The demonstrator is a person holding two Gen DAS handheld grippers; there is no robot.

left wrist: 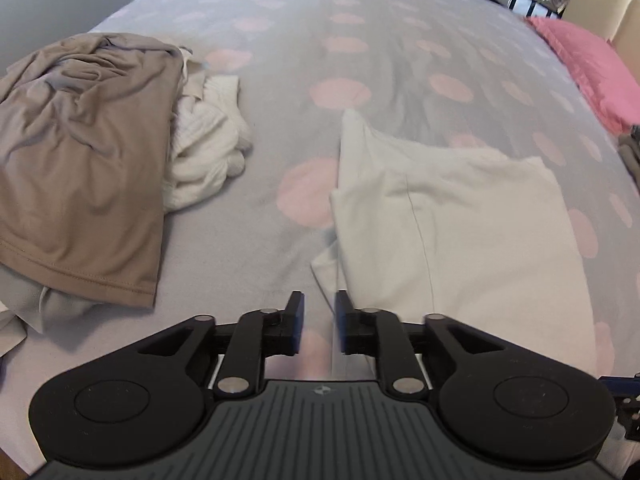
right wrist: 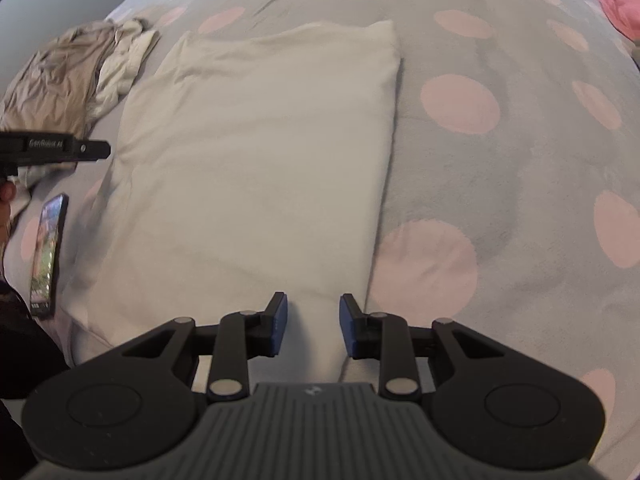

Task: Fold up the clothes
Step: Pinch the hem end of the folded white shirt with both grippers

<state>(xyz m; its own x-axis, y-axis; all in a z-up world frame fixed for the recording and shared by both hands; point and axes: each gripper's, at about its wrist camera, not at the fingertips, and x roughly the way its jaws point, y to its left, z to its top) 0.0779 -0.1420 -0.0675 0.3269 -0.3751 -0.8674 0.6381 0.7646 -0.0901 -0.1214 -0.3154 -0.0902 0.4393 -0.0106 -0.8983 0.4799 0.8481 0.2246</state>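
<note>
I held both hand-held grippers, left and right, narrowly parted and empty over a half-folded cream garment, the crumpled pile untouched.

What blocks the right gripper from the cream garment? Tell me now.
Nothing visible. The right gripper is open directly over the near edge of the flat cream folded garment, which shows between its fingers. The black smartphone lies off to the left, clear of it.

Folded cream garment on spotted bedspread
</note>
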